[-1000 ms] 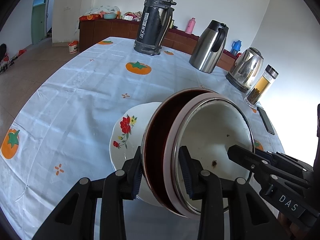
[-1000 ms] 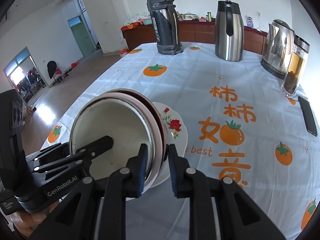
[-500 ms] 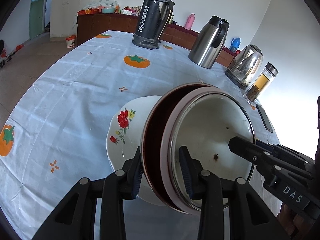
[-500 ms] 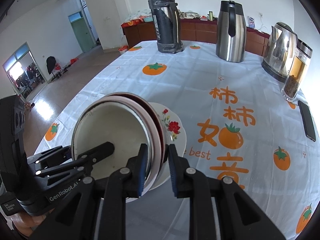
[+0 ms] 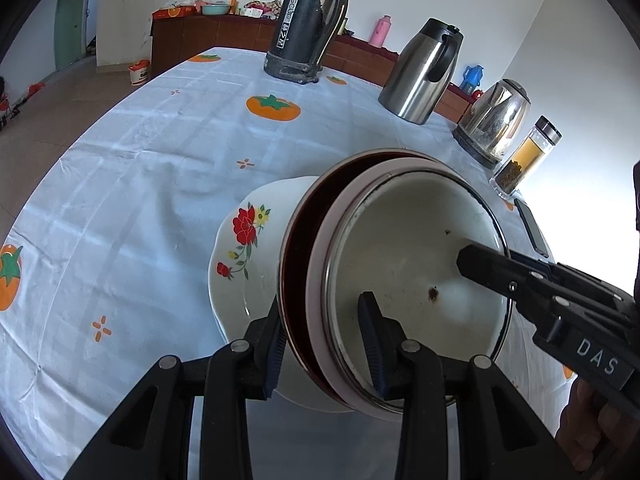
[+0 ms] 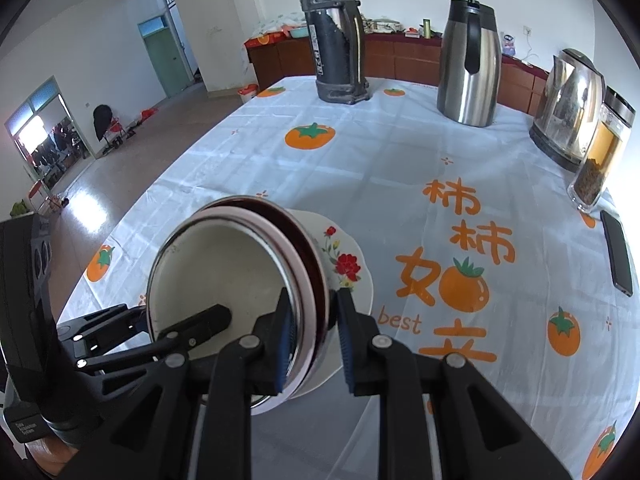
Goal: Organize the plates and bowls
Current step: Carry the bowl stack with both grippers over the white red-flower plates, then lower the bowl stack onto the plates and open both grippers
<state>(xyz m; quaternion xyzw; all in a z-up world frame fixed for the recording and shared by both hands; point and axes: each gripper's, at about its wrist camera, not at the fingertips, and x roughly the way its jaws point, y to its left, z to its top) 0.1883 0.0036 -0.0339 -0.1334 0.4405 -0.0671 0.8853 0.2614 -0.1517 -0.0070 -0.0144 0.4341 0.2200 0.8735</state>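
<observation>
Low in the middle of both views, a nested stack of bowls is held tilted on edge above a white flowered plate (image 5: 256, 256) that lies on the surface (image 5: 160, 168), which is covered with a pale cloth printed with orange persimmons. The stack is a white enamel bowl (image 5: 416, 256) innermost, a pale pink bowl (image 5: 320, 280) around it, and a dark red bowl (image 5: 296, 264) outermost.

The left gripper (image 5: 322, 340) is partly closed, clamping the near rim of the stack: one pad sits against the outside of the dark red bowl, the other inside the white enamel bowl. The right gripper (image 6: 310, 338) is closed narrower on the opposite rim, one pad inside the white bowl and the other outside the dark red one. From the right wrist view the outer pad may stand slightly off the bowl wall; the angle makes this hard to tell.

Whether the stack's lower edge touches the plate is hidden by the fingers.

Along the top of the frame stand a dark thermos (image 5: 308, 24), a steel carafe (image 5: 424, 72), an electric kettle (image 5: 496, 120) and a glass tea bottle (image 5: 528, 156); a phone (image 6: 618, 256) lies at the right edge.
</observation>
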